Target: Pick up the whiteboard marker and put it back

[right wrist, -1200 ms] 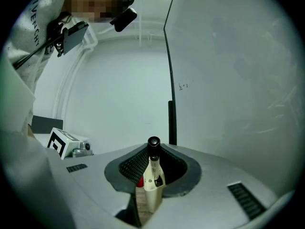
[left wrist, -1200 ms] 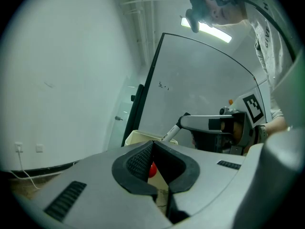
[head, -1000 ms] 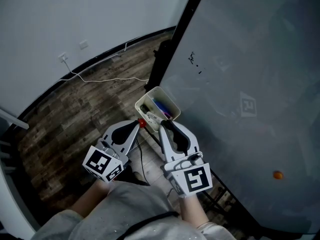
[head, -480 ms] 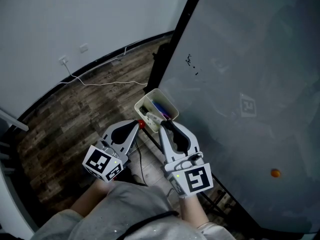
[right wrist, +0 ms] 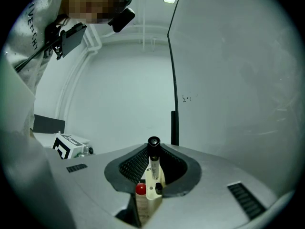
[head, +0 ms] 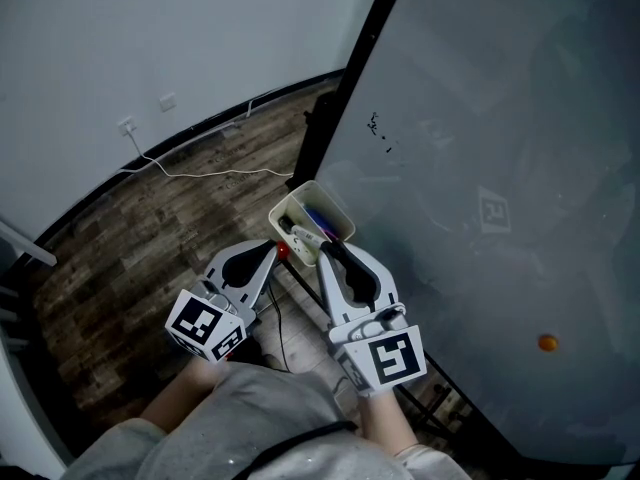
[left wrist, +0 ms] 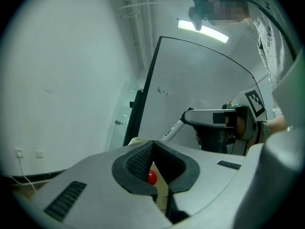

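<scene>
Overhead, a broad grey whiteboard (head: 480, 168) in a black frame fills the right side. Dark wood-plank floor (head: 140, 238) and a thin white cable (head: 215, 173) lie to the left. A cream, boxy holder (head: 290, 196) sits at the board's edge, just ahead of both grippers. The right gripper (head: 325, 247) pinches the whiteboard marker (head: 304, 234) at the holder's near rim, with the left gripper (head: 277, 250) beside it.

Left gripper view: its ribbed black pads meet tip to tip, gripping nothing, with a red cap (left wrist: 151, 177) beyond them.

Right gripper view: the jaws clamp the marker's slim white barrel just above the holder, black cap pointing away.
</scene>
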### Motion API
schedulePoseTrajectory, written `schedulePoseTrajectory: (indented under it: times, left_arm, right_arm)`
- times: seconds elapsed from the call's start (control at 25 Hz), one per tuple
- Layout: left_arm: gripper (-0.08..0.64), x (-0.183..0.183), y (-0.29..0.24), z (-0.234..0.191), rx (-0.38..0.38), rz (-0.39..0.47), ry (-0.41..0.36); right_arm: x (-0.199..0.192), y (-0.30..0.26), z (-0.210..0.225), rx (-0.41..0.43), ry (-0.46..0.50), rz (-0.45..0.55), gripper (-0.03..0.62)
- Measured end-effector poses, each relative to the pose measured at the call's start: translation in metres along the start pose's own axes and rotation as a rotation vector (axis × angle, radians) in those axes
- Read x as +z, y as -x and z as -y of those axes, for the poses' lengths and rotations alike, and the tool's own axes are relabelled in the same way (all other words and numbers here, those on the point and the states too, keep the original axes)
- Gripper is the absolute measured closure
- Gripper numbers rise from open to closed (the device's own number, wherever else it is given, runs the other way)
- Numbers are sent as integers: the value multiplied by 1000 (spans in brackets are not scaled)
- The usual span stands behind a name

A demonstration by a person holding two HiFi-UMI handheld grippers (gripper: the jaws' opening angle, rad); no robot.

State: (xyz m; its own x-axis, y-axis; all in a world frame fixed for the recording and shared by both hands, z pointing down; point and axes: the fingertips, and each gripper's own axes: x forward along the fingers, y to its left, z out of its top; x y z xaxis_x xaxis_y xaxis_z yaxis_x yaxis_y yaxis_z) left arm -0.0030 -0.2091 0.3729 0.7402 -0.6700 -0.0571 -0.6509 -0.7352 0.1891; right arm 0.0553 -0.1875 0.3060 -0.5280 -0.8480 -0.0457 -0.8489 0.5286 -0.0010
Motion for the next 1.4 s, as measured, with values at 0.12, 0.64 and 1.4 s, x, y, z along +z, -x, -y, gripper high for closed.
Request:
schedulePoseTrajectory:
  times: [0.12,0.64,1.4]
  left_arm:
    - [546,1,0,0,0,0,-3]
    - [546,5,3,-1,-6,9,-12]
    - [546,10,1,-2,-19,13,-18]
  right_arm:
    - [3,0,-1,4,2,8,512]
    - [10,1,-4,1,7,24,512]
    - [21,1,-5,-11,22,44,512]
